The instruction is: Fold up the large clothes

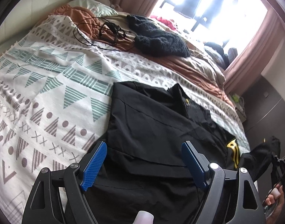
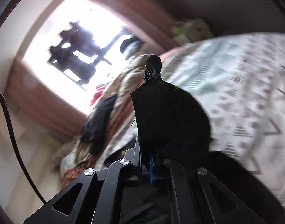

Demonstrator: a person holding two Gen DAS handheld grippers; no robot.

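Right gripper pinches a corner of the black garment; left gripper stands wide over it.

The right gripper (image 2: 151, 85) has its jaws closed tight on a bunch of the black garment (image 2: 166, 112), which drapes back over the fingers and hides most of them; the view is blurred. The left gripper (image 1: 143, 158) has its blue pads (image 1: 94, 165) far apart with nothing between them, poised just above the black garment (image 1: 151, 127), which lies partly folded on the patterned blanket (image 1: 49, 85) near the bed's edge. A yellow emblem (image 1: 234, 153) shows at the garment's right side. Farther up the bed lie a dark knitted item (image 1: 157, 35) and a tangle of black cord (image 1: 105, 31), before a bright window (image 1: 207, 5).
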